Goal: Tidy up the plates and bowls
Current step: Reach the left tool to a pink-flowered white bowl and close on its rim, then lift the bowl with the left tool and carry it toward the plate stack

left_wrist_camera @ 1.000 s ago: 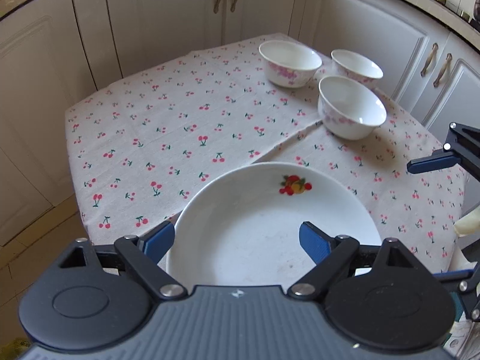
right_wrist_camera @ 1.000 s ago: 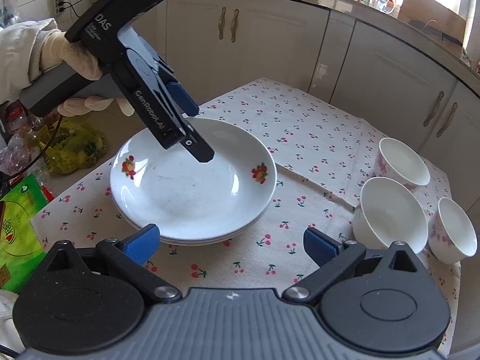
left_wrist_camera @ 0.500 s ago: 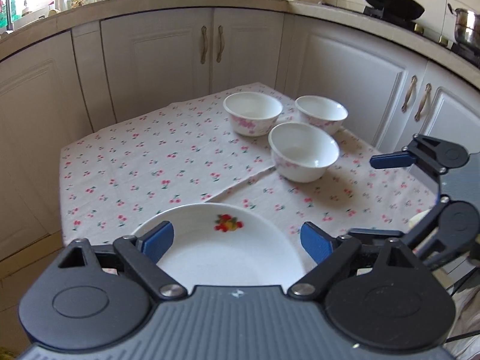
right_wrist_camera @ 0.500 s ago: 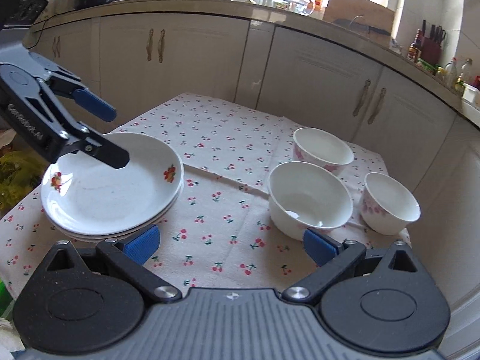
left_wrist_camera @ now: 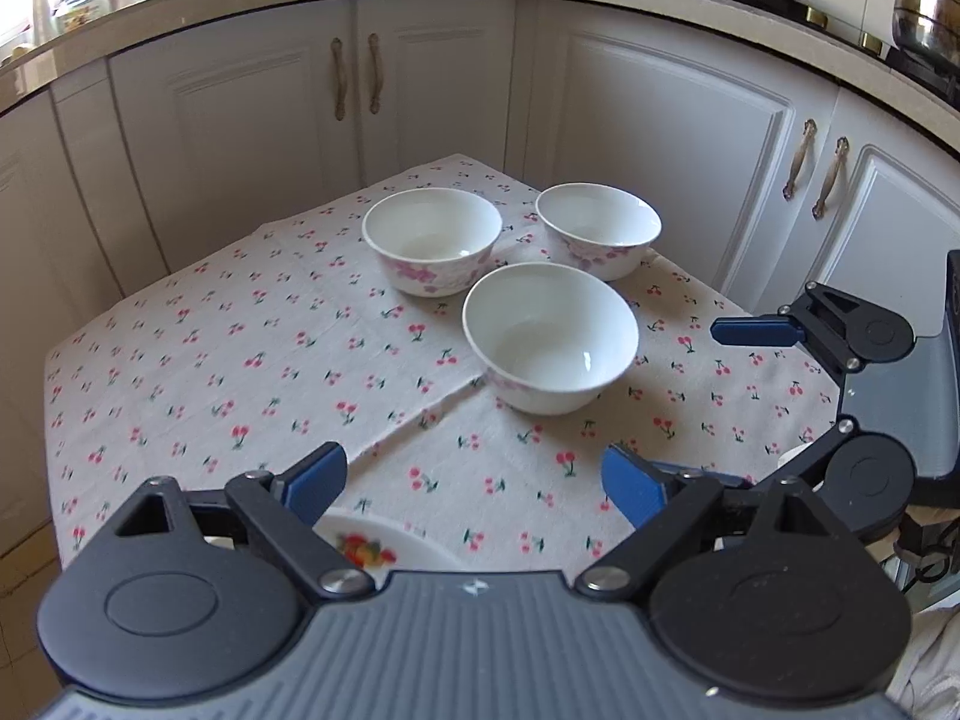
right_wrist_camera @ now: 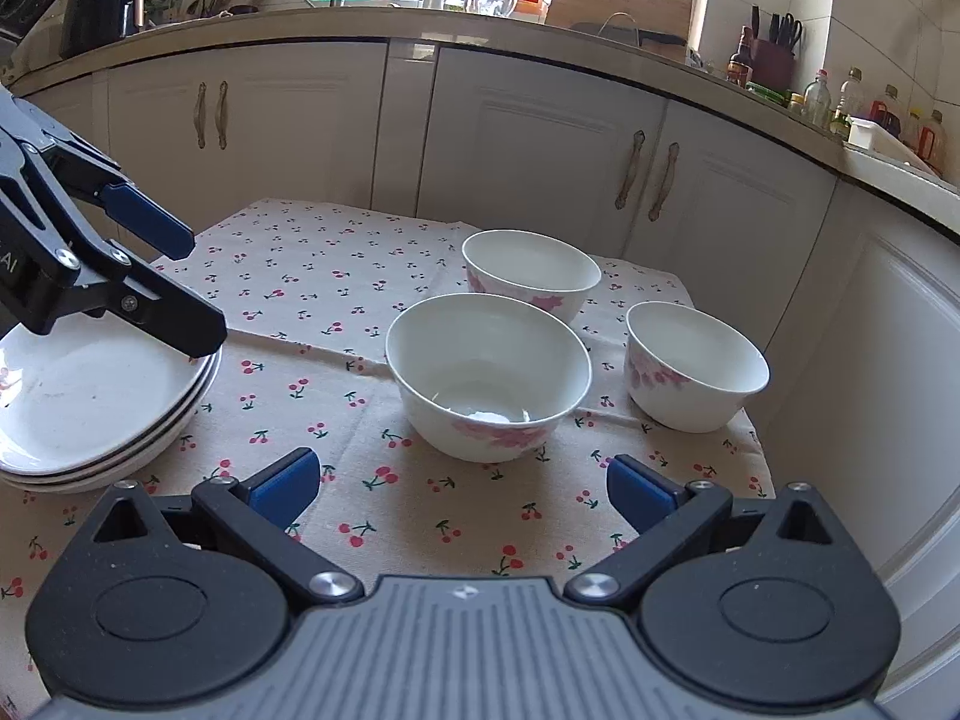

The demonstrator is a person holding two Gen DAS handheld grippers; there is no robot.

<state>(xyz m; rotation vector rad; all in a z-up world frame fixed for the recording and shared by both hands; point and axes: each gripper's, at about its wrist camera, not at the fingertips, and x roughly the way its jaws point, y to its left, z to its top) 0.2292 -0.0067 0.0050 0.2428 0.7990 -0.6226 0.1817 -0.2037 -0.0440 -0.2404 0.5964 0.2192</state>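
Nearest in the left wrist view, the left hand-held gripper (left_wrist_camera: 474,483) has its blue pads (left_wrist_camera: 315,480) spread wide w/ nothing btwn them, only tablecloth beneath. The rim of a plate (left_wrist_camera: 384,540) w/ a fruit print peeks out just under its left finger, not touched. In the right wrist view the same gripper juts in from the left edge, pointing down-right, its lower finger tip over the rim of the plate stack (right_wrist_camera: 90,408); contact can't be told.

The stack is three white plates nested, at the near-left part of the desk (right_wrist_camera: 420,510), which is covered by a cherry-print tablecloth (left_wrist_camera: 240,348). A fold line in the cloth runs across it btwn plates and bowls.

The right hand-held gripper (right_wrist_camera: 462,489) is also released, pads apart, empty, aimed down at the nearest bowl (right_wrist_camera: 486,372). From the left cam it enters at the right edge, turned on its side, upper pad level over the desk's right edge, lower one behind the left gripper's finger.

Mid-desk: that nearest bowl, white w/ pink flowers, upright, a bit of white residue in the bottom. Nothing stands btwn it and the right gripper's open jaws. Behind it a second bowl (right_wrist_camera: 531,273) stands very close; whether they touch can't be told. A third bowl (right_wrist_camera: 696,360) sits apart to the right, near the desk's right edge. All three upright, unstacked.

Beyond: white cabinets (right_wrist_camera: 540,144) w/ paired handles wrap the corner; the countertop above carries bottles, a cutting board and a knife block. A wok and steel pot (left_wrist_camera: 924,18) show in the left cam.
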